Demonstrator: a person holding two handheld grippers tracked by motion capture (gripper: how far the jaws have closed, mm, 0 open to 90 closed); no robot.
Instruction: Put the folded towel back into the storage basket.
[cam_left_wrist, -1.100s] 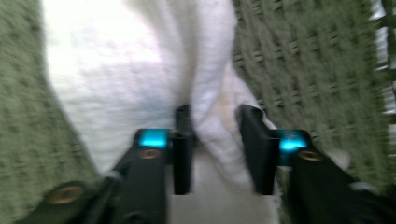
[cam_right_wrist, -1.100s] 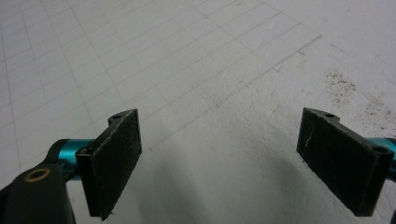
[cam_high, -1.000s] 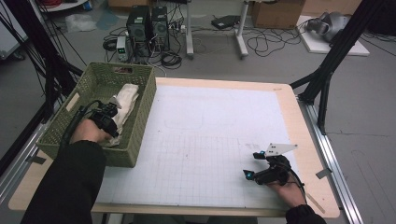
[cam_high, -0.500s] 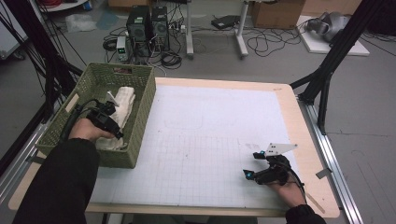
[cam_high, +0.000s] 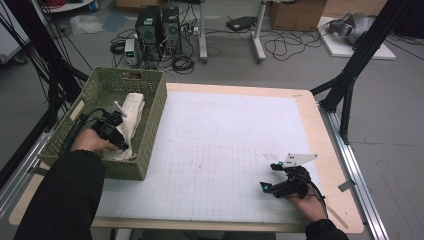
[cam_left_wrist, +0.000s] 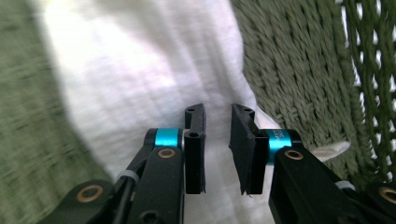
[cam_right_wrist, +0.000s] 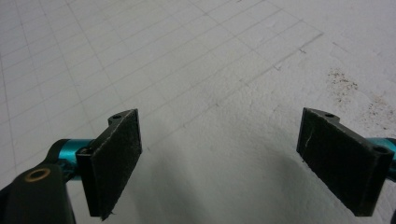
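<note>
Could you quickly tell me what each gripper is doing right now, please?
Left gripper: jaws have just been closing, a narrow gap remains, over the white towel in the green basket; nothing clamped.
Right gripper: wide open, empty, over the table.

the wicker basket (cam_high: 150, 107) is olive green, woven in a tight ribbed plait that opens to a loose mesh near the rim. the towel (cam_high: 131, 117) inside it is off-white with a fine terry texture, and a small cream tag (cam_left_wrist: 330, 150) lies at its edge. the left gripper (cam_left_wrist: 217, 149) has black jaws with matte black pads, turquoise collars and brass-coloured rivets. the right gripper (cam_right_wrist: 219, 161) has black pads and turquoise collars too, and carries a pale grey three-cornered plate (cam_high: 299, 159). the mat (cam_high: 225, 150) is white, ruled with a thin grey grid and flecked with brown specks in one spot. the table (cam_high: 325, 135) rim is light wood. the person's sleeve (cam_high: 65, 200) is black.
</note>
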